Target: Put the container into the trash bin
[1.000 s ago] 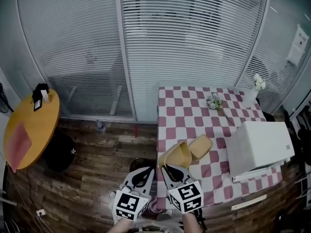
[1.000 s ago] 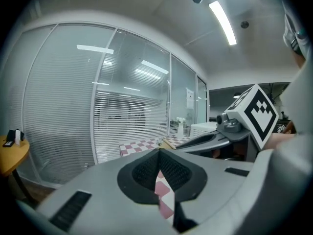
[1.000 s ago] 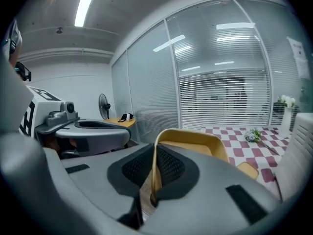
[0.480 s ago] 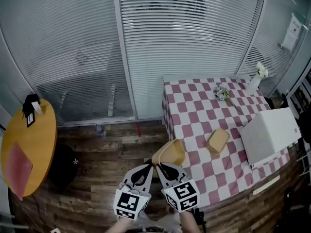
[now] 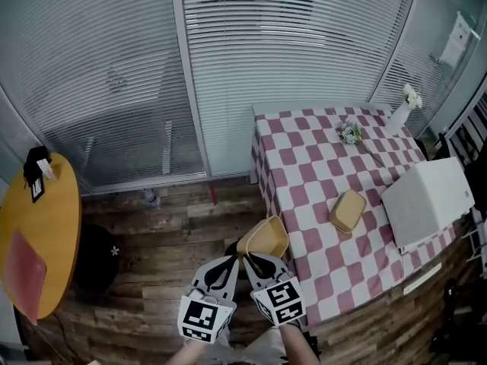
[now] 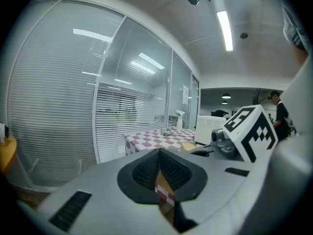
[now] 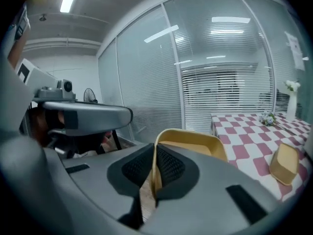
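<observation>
Stretching beneath everything is the brown plank floor [image 5: 160, 234]; the red-and-white checked cloth-covered surface [image 5: 304, 166] stands at its right; off that surface's left edge, over the floor, hangs the open tan plastic container [image 5: 265, 238], mouth up, reaching ahead of the jaws; the right gripper [image 5: 247, 258] pinches its near wall, jaws almost together; the left gripper [image 5: 228, 263], closed on nothing, sits just beside; a dark sliver [image 5: 230, 247], probably the trash bin, shows directly below the container's left corner.

Container [image 5: 264, 238] just left of the table [image 5: 303, 157], second container [image 5: 348, 211] on it, side table [image 5: 47, 226] far left
</observation>
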Demonstrator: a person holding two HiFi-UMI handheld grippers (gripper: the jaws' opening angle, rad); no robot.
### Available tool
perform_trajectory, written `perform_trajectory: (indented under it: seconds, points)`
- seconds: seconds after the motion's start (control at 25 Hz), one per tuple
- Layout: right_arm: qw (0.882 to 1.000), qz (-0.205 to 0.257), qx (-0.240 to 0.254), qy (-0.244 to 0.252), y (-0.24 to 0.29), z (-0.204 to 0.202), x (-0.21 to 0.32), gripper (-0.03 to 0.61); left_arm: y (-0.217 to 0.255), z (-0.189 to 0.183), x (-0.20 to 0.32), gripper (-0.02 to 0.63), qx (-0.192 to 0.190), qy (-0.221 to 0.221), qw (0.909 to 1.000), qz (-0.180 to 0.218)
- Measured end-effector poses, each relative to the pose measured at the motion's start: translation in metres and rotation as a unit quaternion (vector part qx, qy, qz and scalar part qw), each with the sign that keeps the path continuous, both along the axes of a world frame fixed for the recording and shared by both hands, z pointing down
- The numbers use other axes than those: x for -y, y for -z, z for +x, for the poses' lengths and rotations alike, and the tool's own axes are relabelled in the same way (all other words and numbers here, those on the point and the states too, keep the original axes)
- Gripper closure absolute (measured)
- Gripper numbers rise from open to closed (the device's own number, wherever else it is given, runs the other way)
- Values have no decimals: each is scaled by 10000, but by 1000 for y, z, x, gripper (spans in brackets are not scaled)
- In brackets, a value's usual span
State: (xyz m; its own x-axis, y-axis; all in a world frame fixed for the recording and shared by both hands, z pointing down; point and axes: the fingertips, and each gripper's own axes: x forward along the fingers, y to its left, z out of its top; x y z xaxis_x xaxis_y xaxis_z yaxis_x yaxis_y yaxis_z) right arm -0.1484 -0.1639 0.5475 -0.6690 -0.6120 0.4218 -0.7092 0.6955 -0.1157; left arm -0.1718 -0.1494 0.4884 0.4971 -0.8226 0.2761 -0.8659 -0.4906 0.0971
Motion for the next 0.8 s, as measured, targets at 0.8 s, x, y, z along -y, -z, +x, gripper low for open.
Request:
perform_trajectory:
  seconds: [0.8]
  points:
    - [9871, -1319, -579, 701, -296, -53, 17, 568, -141, -10, 16, 609, 131, -896, 9914, -942]
